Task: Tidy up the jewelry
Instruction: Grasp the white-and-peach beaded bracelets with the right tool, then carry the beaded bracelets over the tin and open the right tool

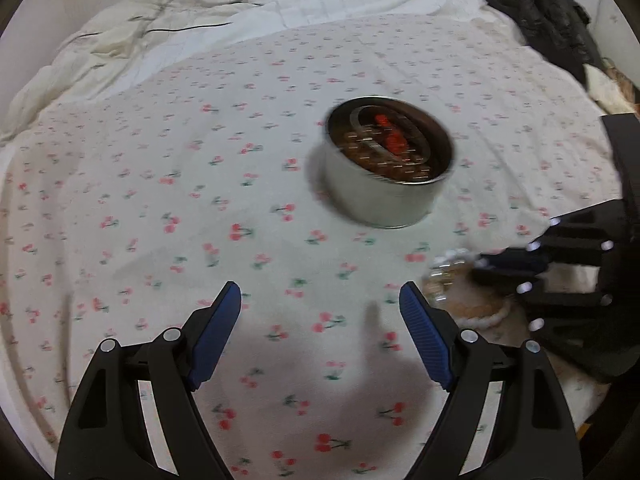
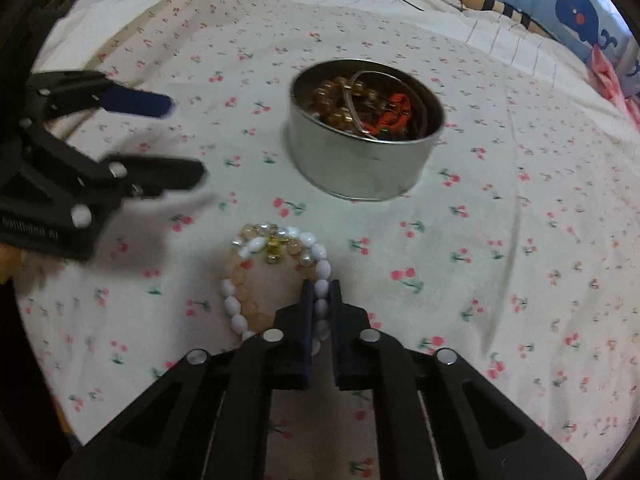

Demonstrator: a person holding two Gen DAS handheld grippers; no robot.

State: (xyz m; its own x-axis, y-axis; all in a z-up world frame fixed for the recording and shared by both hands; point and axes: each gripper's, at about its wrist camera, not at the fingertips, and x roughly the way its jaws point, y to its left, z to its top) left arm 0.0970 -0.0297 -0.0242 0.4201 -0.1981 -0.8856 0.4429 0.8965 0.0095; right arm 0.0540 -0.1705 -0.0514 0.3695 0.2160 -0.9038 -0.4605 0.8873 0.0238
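Observation:
A round metal tin [image 1: 386, 184] stands on the cherry-print sheet and holds amber beads, a red cord piece and a bangle; it also shows in the right wrist view [image 2: 360, 160]. My right gripper [image 2: 321, 292] is shut on a white bead bracelet [image 2: 256, 248], which lies together with a peach bead bracelet [image 2: 244, 292] on the sheet in front of the tin. The bracelets show in the left wrist view [image 1: 480, 312] by the right gripper [image 1: 504, 268]. My left gripper [image 1: 320, 300] is open and empty above the sheet; it also shows in the right wrist view [image 2: 184, 140].
The cherry-print sheet [image 1: 160, 200] covers the bed. A rumpled white duvet [image 1: 120, 40] lies at the far side with thin black cables. Dark clothing [image 1: 552, 20] is heaped at the far right. A blue cartoon pillow [image 2: 580, 12] lies at the bed's edge.

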